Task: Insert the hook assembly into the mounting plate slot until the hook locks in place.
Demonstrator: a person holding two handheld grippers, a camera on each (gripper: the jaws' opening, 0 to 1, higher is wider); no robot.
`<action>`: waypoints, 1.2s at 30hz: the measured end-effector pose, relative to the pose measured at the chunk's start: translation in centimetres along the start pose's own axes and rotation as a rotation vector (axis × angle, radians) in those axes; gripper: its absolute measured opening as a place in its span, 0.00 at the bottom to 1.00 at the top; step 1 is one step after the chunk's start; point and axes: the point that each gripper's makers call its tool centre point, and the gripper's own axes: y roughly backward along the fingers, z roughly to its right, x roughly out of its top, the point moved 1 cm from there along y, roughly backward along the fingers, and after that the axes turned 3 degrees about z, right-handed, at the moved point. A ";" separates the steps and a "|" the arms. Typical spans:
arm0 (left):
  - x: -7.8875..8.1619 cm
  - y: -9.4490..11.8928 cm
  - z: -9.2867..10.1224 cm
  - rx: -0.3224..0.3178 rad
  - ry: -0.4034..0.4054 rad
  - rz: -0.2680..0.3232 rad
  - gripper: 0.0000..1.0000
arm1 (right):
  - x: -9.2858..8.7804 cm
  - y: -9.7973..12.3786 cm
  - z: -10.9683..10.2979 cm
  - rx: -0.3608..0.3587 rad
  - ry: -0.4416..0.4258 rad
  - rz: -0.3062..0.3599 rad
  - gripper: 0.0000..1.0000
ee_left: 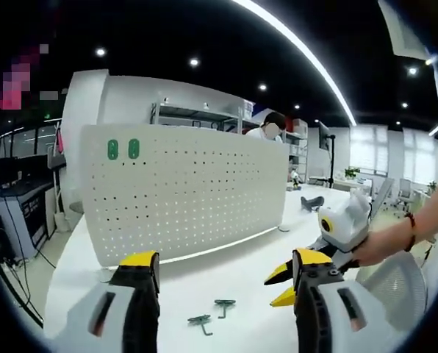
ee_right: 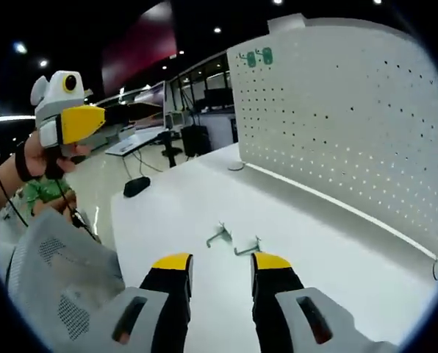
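Left gripper: fingers spread, empty, poised over two hooks lying loose on the table. Pegboard upright behind, holes facing for insertion. Right gripper: fingers spread, empty, lined up on hooks.

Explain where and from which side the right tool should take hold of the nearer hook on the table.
Grip the nearer hook by its straight shank, coming down from above. It lies flat on the white table, so only a top approach lets the jaws straddle it. The right tool is open just short of it. The second hook lies close beside it, so close carefully.
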 end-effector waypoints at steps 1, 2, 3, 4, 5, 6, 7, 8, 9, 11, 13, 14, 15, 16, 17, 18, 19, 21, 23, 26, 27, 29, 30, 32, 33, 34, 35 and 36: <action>-0.1 0.0 0.0 0.002 -0.002 0.002 0.78 | 0.0 -0.3 0.1 0.002 0.004 -0.009 0.32; -0.3 0.0 0.1 0.000 -0.004 0.001 0.80 | 0.1 -0.4 0.1 0.003 0.012 -0.012 0.32; -0.5 0.0 0.1 -0.002 -0.004 -0.005 0.80 | 0.1 -0.6 0.2 0.002 0.022 -0.015 0.33; -0.7 0.0 0.1 0.001 0.000 -0.015 0.80 | 0.0 -0.9 0.4 0.002 0.020 -0.023 0.33; -0.8 0.1 0.1 0.003 0.001 -0.014 0.80 | -0.1 -1.2 0.4 0.005 0.016 -0.032 0.33; -0.9 0.1 0.1 0.001 0.003 -0.013 0.80 | -0.2 -1.4 0.5 0.008 0.017 -0.037 0.33; -1.0 0.2 0.1 0.004 0.014 -0.011 0.80 | -0.3 -1.6 0.6 0.008 0.027 -0.047 0.33; -1.0 0.2 0.1 0.007 0.018 -0.006 0.80 | -0.4 -1.8 0.6 0.008 0.029 -0.052 0.33; -1.1 0.3 0.1 0.006 0.025 -0.004 0.80 | -0.5 -2.1 0.8 0.009 0.027 -0.060 0.33; -1.3 0.4 0.2 0.003 0.061 -0.004 0.80 | -0.6 -2.3 1.0 0.007 0.027 -0.066 0.33; -1.4 0.4 0.2 0.005 0.055 -0.001 0.80 | -0.9 -2.7 1.0 0.013 0.028 -0.079 0.33; -1.5 0.4 0.4 0.001 0.057 -0.003 0.80 | -1.0 -2.9 1.1 0.019 0.027 -0.086 0.33; -1.6 0.3 0.5 -0.005 0.071 -0.006 0.80 | -1.1 -3.0 1.1 0.020 0.029 -0.091 0.33; -1.8 0.2 0.8 -0.018 0.065 -0.013 0.81 | -1.3 -3.2 1.1 0.023 0.030 -0.100 0.33; -2.0 0.1 1.0 -0.023 0.055 -0.019 0.81 | -1.5 -3.3 1.2 0.024 0.030 -0.107 0.33; -2.1 0.0 1.0 -0.021 0.054 -0.023 0.81 | -1.6 -3.4 1.2 0.025 0.030 -0.115 0.33; -2.1 0.0 0.9 -0.020 0.059 -0.022 0.81 | -1.7 -3.5 1.3 0.024 0.032 -0.119 0.33; -2.1 0.0 1.0 -0.023 0.064 -0.017 0.81 | -1.8 -3.7 1.5 0.023 0.034 -0.126 0.33; -2.3 0.0 1.0 -0.024 0.060 -0.025 0.82 | -1.9 -3.8 1.6 0.024 0.036 -0.131 0.34; -2.4 0.0 1.0 -0.025 0.063 -0.029 0.82 | -2.2 -4.1 2.0 0.024 0.041 -0.145 0.34; -2.5 0.0 1.0 -0.026 0.062 -0.030 0.82 | -2.2 -4.2 2.1 0.024 0.046 -0.149 0.34; -2.6 0.1 1.0 -0.027 0.061 -0.038 0.82 | -2.3 -4.4 2.3 0.026 0.054 -0.160 0.34; -2.7 0.1 1.0 -0.023 0.056 -0.042 0.82 | -2.3 -4.5 2.3 0.025 0.057 -0.164 0.33; -2.8 0.3 0.8 -0.017 0.053 -0.047 0.82 | -2.3 -4.7 2.6 0.023 0.062 -0.171 0.33; -2.8 0.3 0.7 -0.016 0.055 -0.045 0.83 | -2.4 -4.7 2.7 0.021 0.067 -0.182 0.33; -2.8 0.4 0.6 -0.017 0.066 -0.037 0.83 | -2.5 -4.8 2.8 0.021 0.070 -0.186 0.33; -2.7 0.5 0.6 -0.018 0.070 -0.029 0.83 | -2.5 -4.9 2.9 0.022 0.073 -0.188 0.33; -2.6 0.5 0.6 -0.018 0.071 -0.024 0.83 | -2.5 -5.1 3.0 0.027 0.072 -0.191 0.32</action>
